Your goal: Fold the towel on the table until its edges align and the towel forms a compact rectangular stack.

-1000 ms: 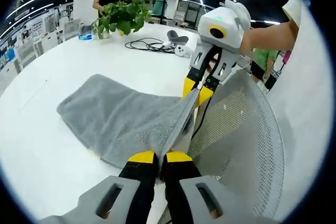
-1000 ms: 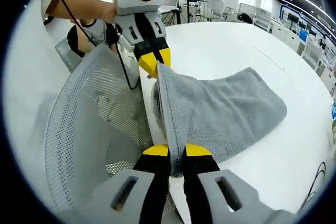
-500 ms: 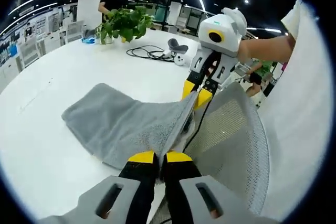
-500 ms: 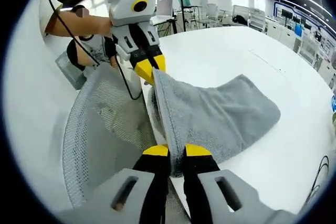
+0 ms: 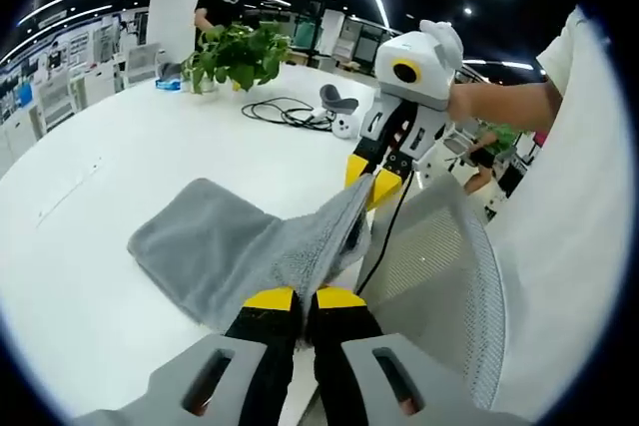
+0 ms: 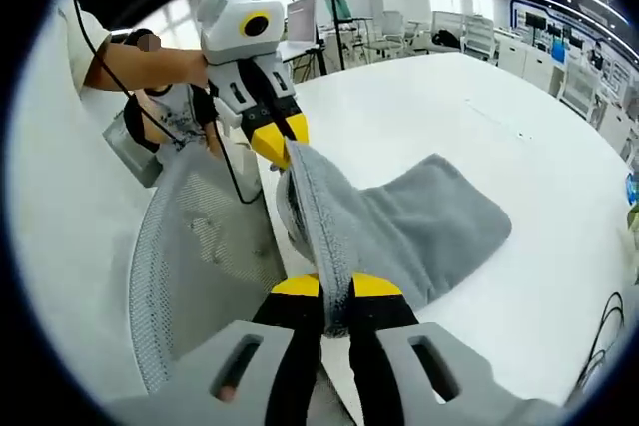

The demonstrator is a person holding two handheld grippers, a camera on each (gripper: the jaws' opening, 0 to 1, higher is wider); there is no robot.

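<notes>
both grippers, left (image 5: 304, 296) and right (image 6: 335, 284), stay clamped on the towel (image 5: 235, 246) near edge; over the last second they have lifted it higher off the table (image 5: 90, 177), far end still resting there, so a fold forward looks underway

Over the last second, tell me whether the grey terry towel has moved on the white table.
Yes. The grey terry towel has been drawn toward the near table edge: its far end now lies farther from the potted plant and cables on the white table.
</notes>
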